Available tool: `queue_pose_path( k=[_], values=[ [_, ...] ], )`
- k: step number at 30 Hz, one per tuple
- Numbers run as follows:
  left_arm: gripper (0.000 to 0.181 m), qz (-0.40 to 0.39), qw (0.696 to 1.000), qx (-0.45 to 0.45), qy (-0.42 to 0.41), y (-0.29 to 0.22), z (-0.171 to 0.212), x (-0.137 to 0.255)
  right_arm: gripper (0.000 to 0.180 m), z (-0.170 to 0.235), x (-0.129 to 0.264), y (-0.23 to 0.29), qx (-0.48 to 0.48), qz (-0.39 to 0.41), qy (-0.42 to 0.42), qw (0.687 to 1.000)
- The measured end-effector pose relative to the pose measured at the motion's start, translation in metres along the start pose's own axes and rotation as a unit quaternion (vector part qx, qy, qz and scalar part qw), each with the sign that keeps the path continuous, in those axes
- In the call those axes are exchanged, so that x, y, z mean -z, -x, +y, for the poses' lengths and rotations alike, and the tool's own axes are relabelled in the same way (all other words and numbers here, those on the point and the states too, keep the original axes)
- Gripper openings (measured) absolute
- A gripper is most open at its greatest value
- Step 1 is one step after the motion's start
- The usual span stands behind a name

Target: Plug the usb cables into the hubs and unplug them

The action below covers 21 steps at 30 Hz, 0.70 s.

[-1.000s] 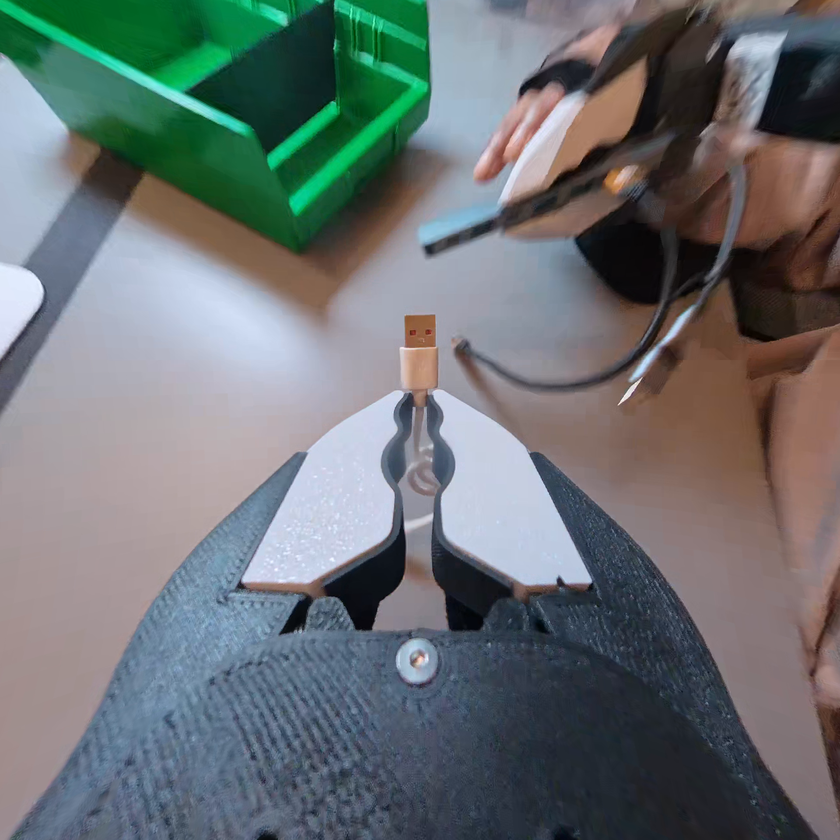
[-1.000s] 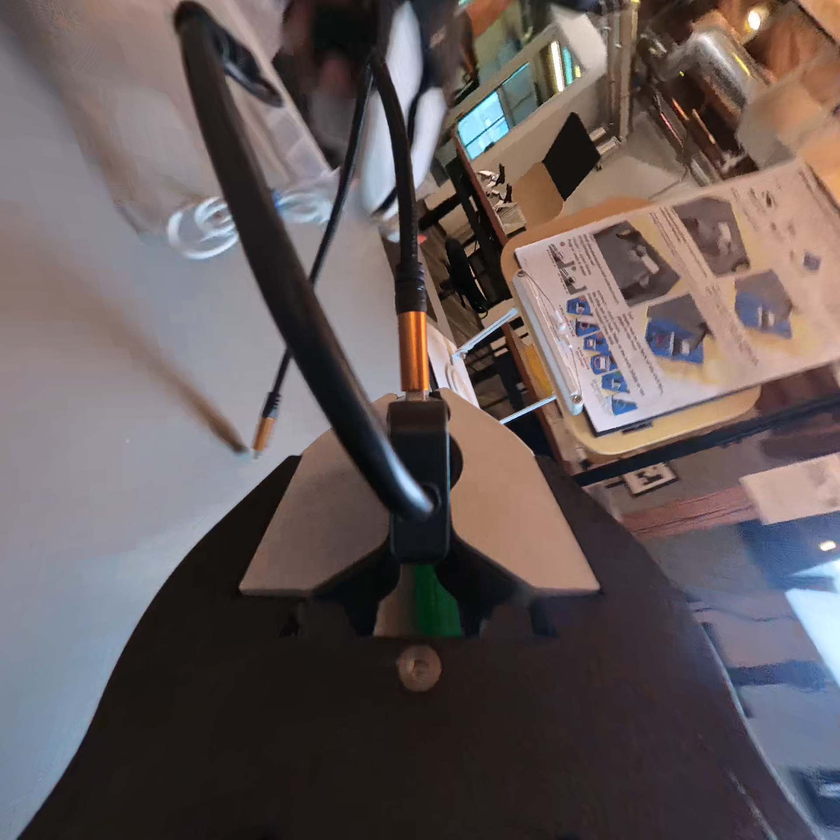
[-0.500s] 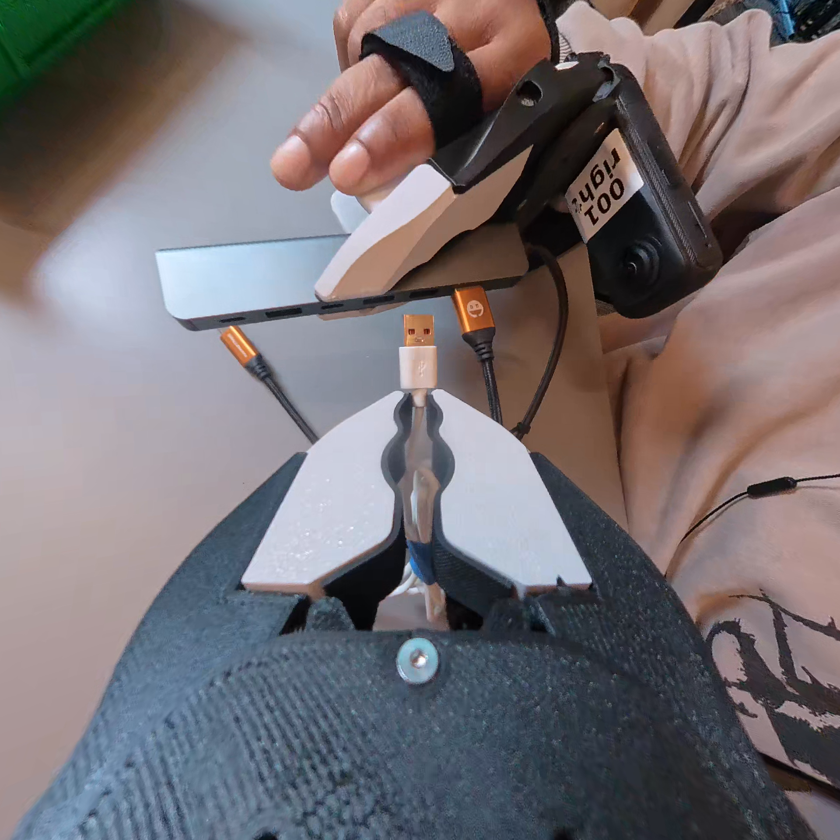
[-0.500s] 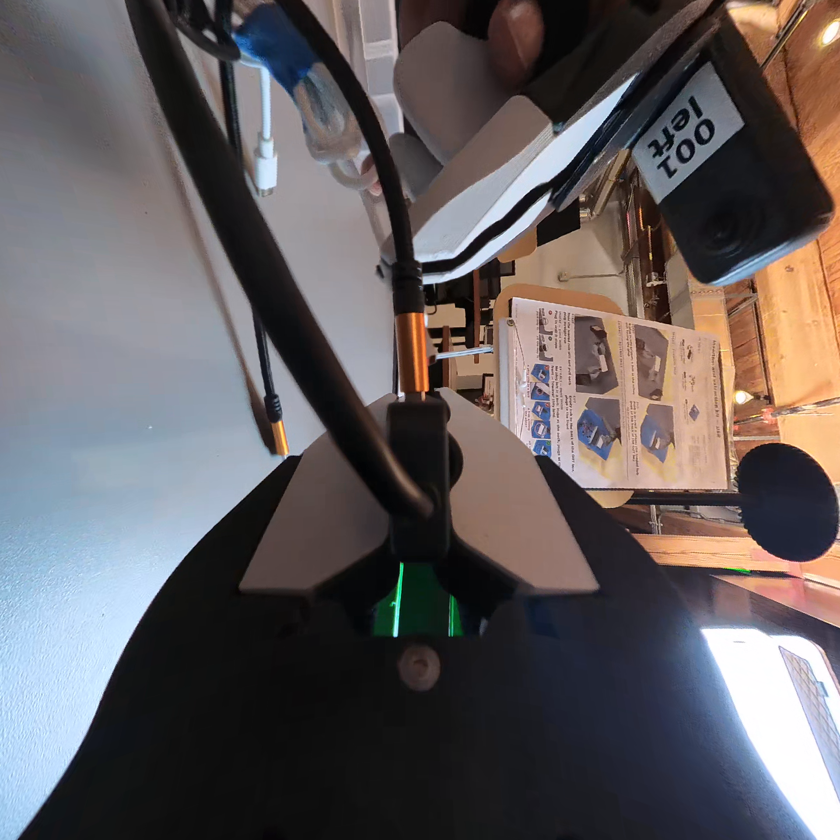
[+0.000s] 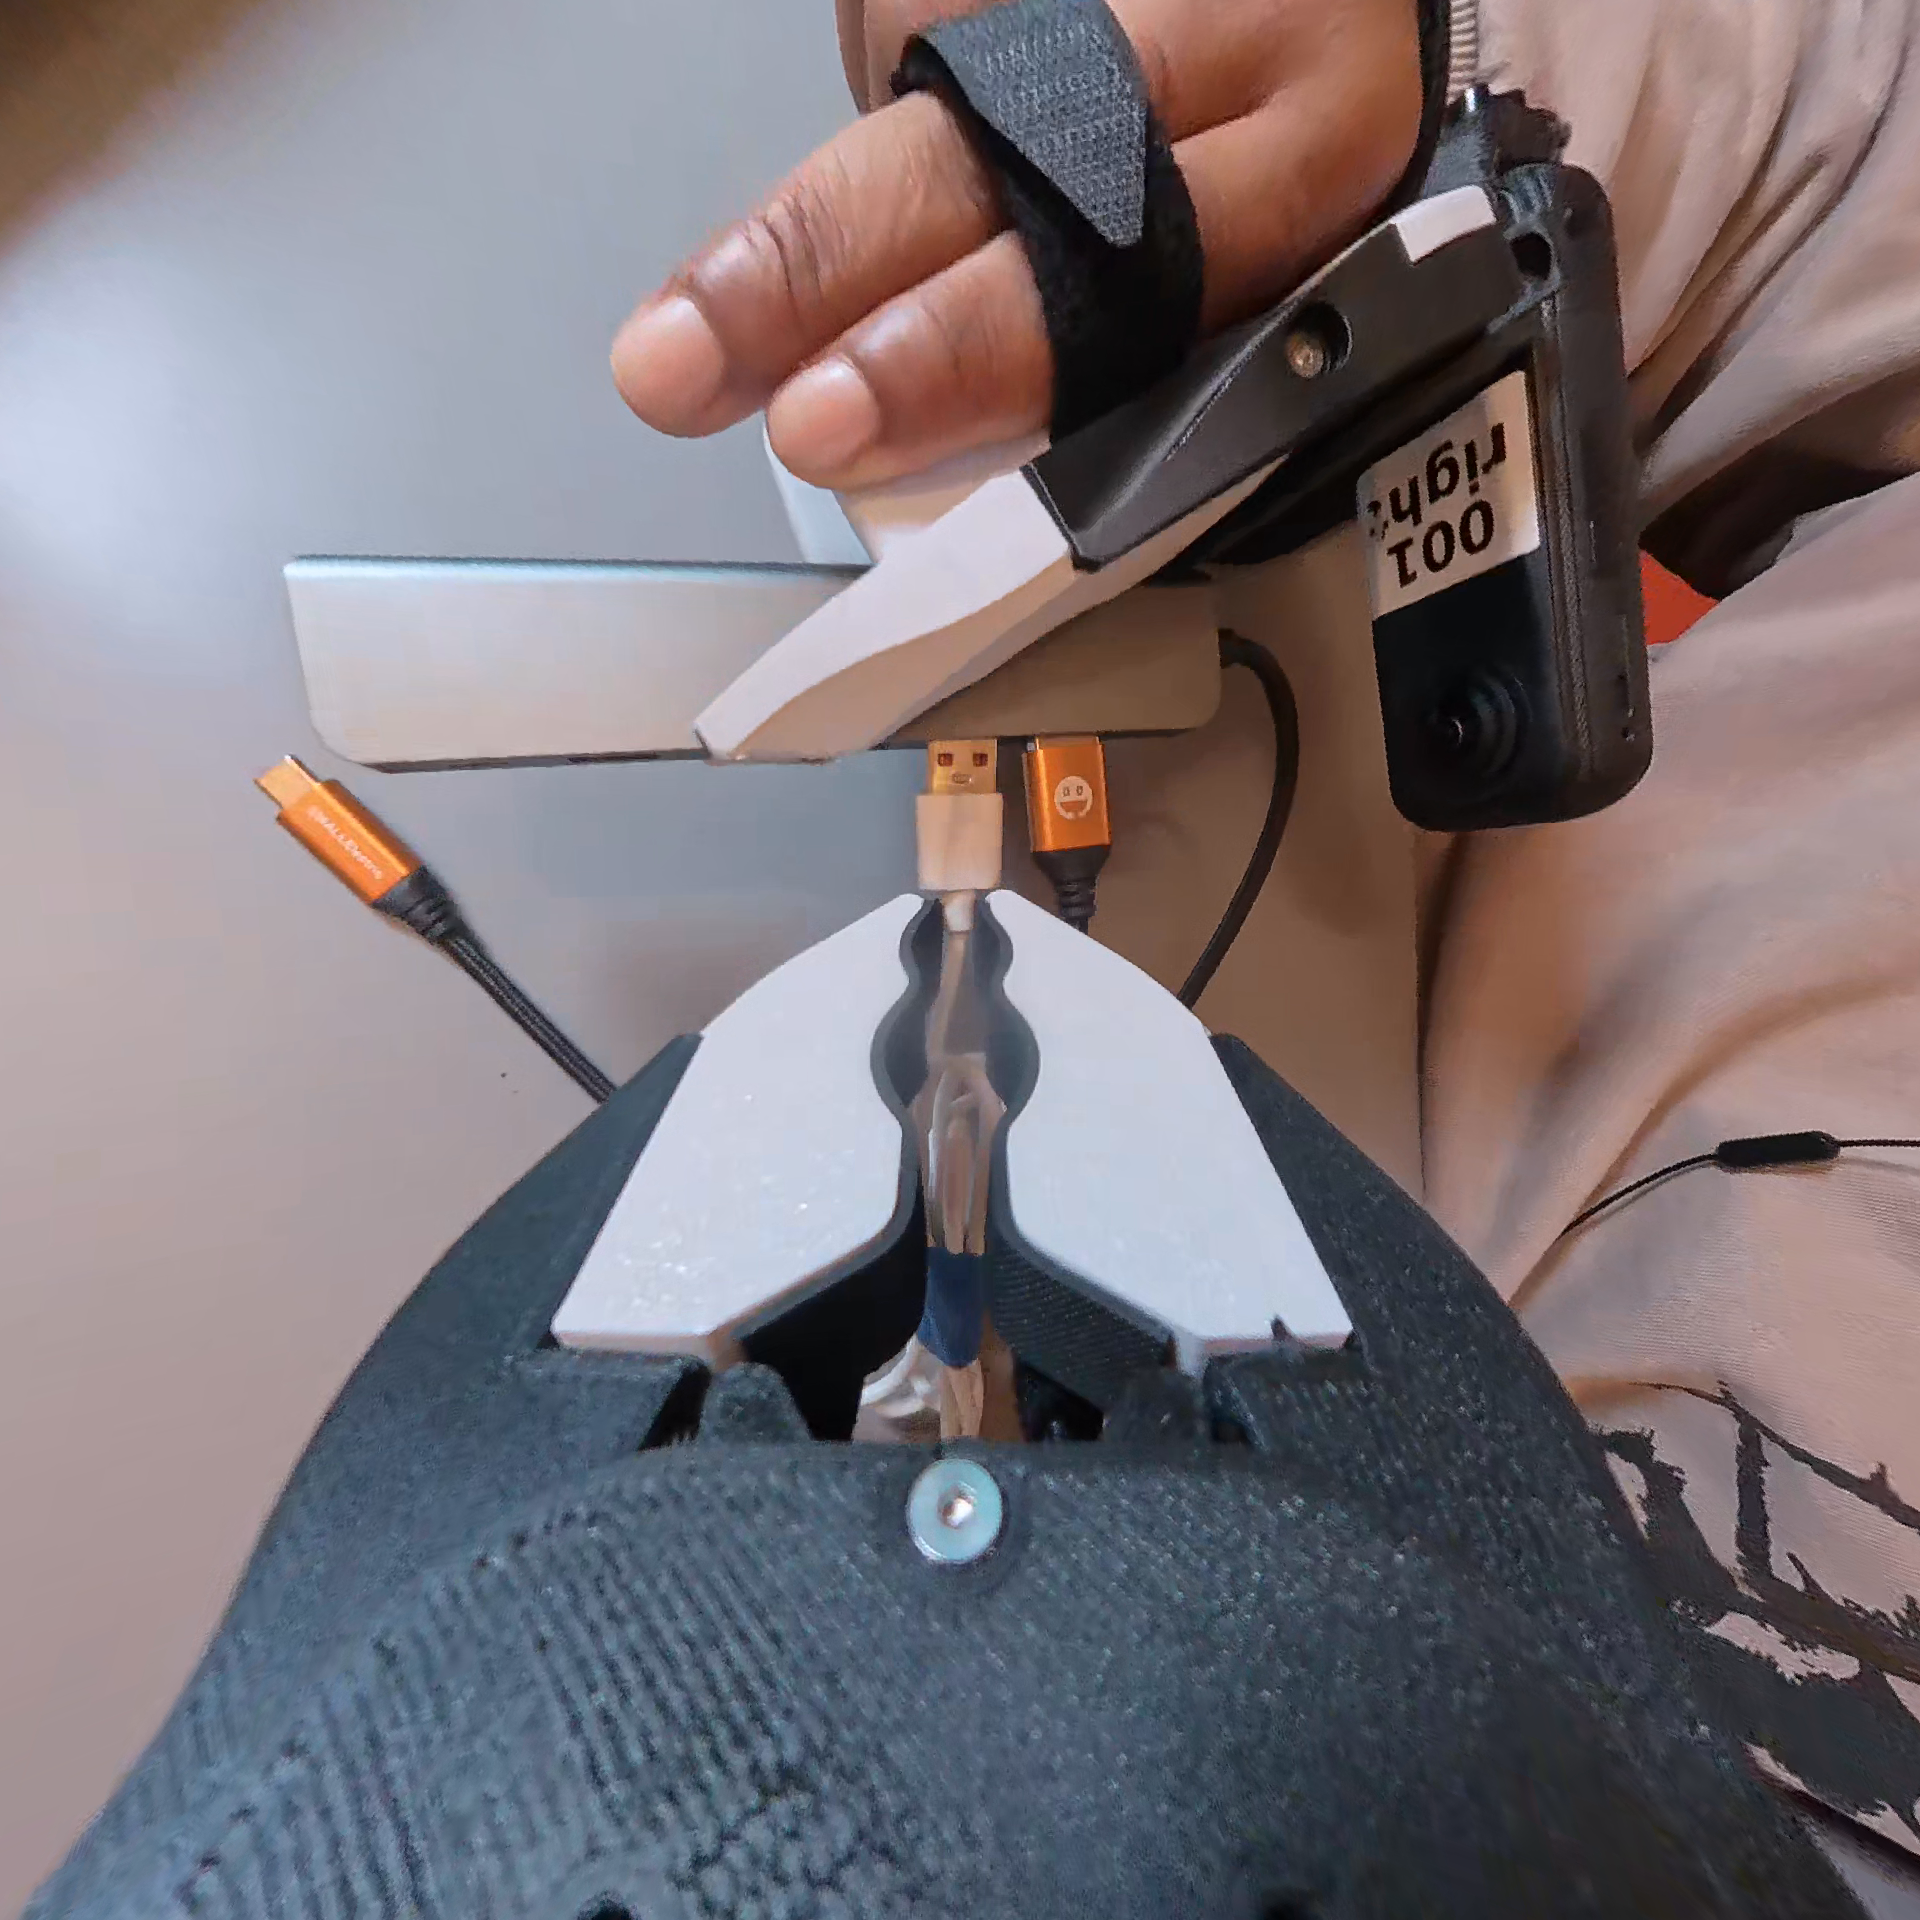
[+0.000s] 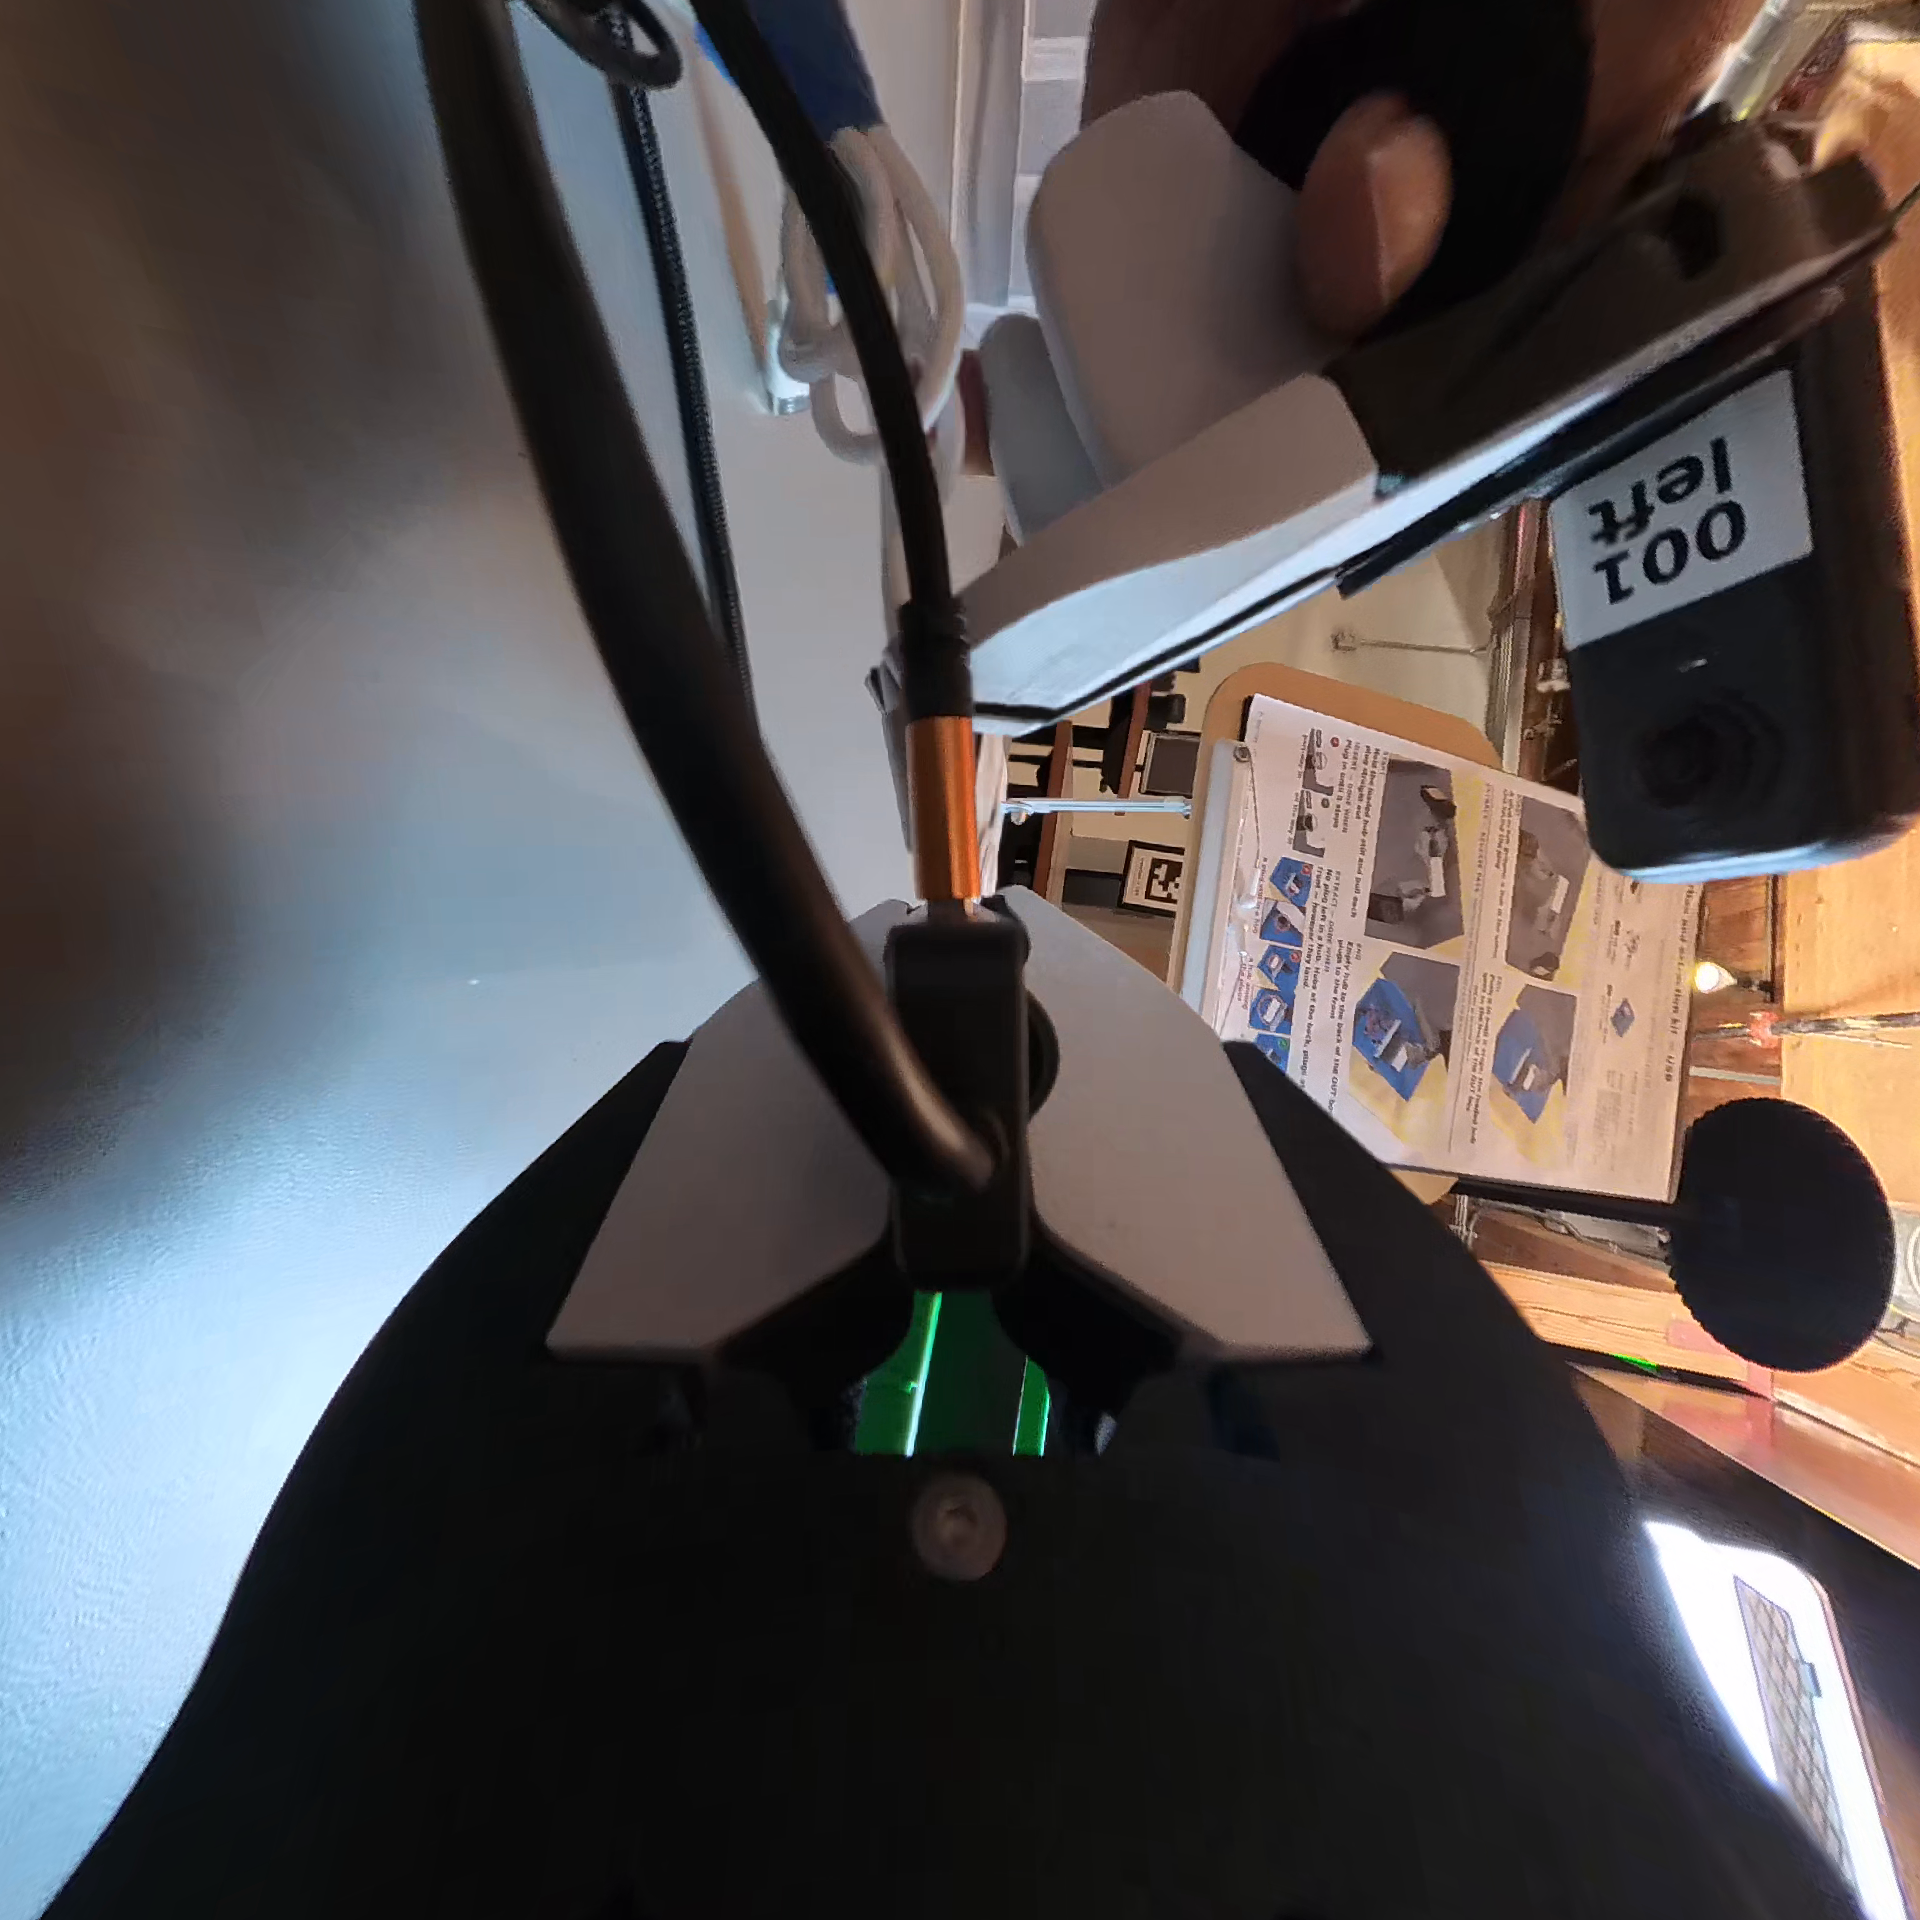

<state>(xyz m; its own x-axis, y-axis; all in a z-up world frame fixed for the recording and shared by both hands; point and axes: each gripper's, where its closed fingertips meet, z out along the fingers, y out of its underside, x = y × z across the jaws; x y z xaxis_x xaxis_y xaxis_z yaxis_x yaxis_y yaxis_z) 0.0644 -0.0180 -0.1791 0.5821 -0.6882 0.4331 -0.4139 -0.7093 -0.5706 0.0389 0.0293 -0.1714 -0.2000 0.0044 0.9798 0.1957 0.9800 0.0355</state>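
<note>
My left gripper (image 5: 958, 914) has its jaws pinched narrow on the white cable (image 5: 957, 831), just behind its plug, so the metal tip points straight ahead along the fingers. Directly in front of it, and crosswise to that line, hangs the grey hub (image 5: 540, 655), held off the tabletop (image 5: 208, 416) by my right gripper (image 5: 727, 743), whose jaws are clamped on the hub's body near its cabled end. The plug tip sits right at the hub's port edge, touching or barely entering; I cannot tell how deep. Immediately to its right an orange plug (image 5: 1064, 795) is already seated, while another orange plug (image 5: 338, 831) lies loose off to the left.

From the right wrist view, the hub shows only as a dark end piece (image 6: 961, 1081) between the jaws. I judge the next move to be a straight forward push by the left, with the right bracing the hub.
</note>
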Motion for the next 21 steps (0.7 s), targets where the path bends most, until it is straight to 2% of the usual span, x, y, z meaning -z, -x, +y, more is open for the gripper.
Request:
queue_pose_path(
  k=[9, 14, 21],
  values=[
    [0.005, -0.002, 1.0, 0.004, -0.01, 0.0073, -0.0019, -0.0031, 0.011, 0.0072, -0.0047, 0.0047, 0.013, -0.005, 0.042, 0.999],
    [0.005, 0.036, 0.999, 0.006, -0.028, 0.0014, -0.0043, -0.0011, 0.011, -0.0007, -0.003, 0.0096, 0.004, -0.018, 0.024, 1.0],
    [0.004, 0.036, 0.999, -0.016, -0.032, -0.0001, -0.0053, -0.0024, 0.011, -0.0018, -0.0014, 0.0093, -0.005, -0.018, 0.016, 1.0]
  ],
)
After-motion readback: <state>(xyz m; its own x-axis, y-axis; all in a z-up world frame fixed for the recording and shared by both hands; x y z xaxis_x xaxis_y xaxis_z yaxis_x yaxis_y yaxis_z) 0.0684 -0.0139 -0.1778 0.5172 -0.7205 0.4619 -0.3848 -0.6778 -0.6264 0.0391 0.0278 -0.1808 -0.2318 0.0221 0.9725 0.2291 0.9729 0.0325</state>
